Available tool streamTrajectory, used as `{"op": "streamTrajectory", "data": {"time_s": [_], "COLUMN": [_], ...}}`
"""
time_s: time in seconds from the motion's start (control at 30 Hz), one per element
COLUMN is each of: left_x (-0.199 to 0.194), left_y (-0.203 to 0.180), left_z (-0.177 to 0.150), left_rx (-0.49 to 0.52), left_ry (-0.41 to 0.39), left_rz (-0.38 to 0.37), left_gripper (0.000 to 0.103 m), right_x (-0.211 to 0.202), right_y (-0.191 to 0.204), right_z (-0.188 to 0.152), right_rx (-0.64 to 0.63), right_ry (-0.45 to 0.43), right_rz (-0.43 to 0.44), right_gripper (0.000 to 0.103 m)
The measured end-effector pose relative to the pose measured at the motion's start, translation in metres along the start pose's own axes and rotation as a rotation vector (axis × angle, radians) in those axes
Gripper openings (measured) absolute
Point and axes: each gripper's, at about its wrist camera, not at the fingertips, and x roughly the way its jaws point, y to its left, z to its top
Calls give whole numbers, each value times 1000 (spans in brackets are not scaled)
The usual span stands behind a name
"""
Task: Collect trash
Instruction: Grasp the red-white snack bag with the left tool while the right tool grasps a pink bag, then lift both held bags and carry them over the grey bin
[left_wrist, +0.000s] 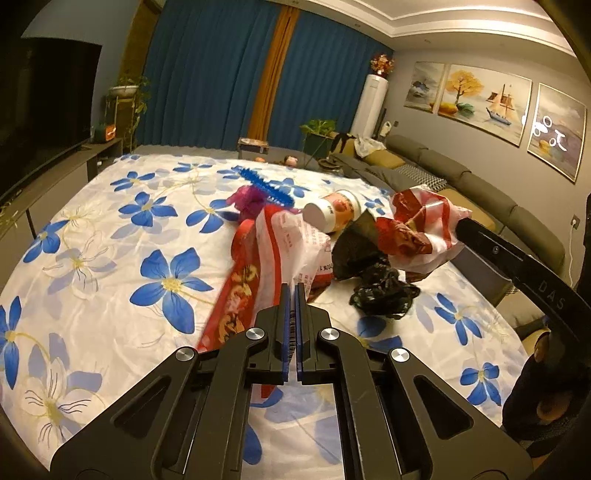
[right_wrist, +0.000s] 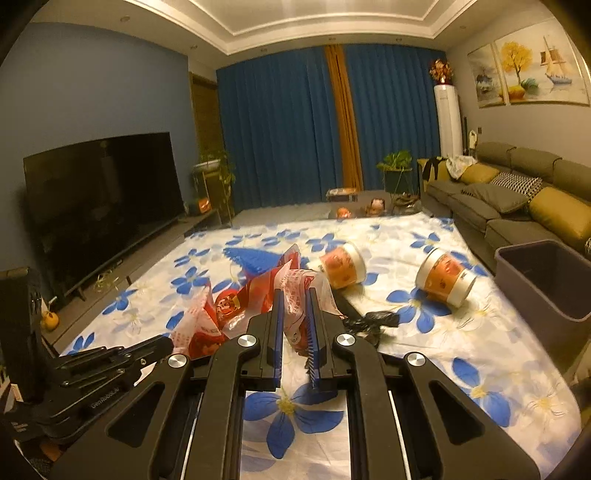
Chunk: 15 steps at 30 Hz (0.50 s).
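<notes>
Left hand-held gripper (left_wrist: 294, 291): pads pressed together on edge of red-and-white plastic bag (left_wrist: 291, 240), pinched thin. Right hand-held gripper (right_wrist: 295, 299): narrow gap, clamping other part of same bag (right_wrist: 258, 295); bag stretched between both above flowered sheet (right_wrist: 424, 369). Grey bin (right_wrist: 546, 280) at right edge of sheet, contents unclear. Two instant-noodle cups (right_wrist: 343, 264) (right_wrist: 445, 277) lie tipped on sheet beyond bag. Crumpled black bag (left_wrist: 384, 291) beside.
</notes>
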Motion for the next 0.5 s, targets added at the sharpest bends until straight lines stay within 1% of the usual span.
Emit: {"op": "streamTrajectory", "data": {"time_s": [0.13,0.33,0.5], "left_x": [-7,-12,-19], "left_y": [-4,-10,-17], "left_z": [2,1,4], "left_rx": [7,11,17], "left_ry": [-19,-27,-54], "left_rz": [-8,-19,-27], "left_gripper": [1,0,0], "right_x": [-11,-25,-34], "right_y": [-8,-18,-25], "right_z": [1,0,-1], "right_rx": [15,31,42], "right_ry": [-19,-40,-52], "right_rz": [-16,-37,-48], "right_gripper": [12,12,12]}}
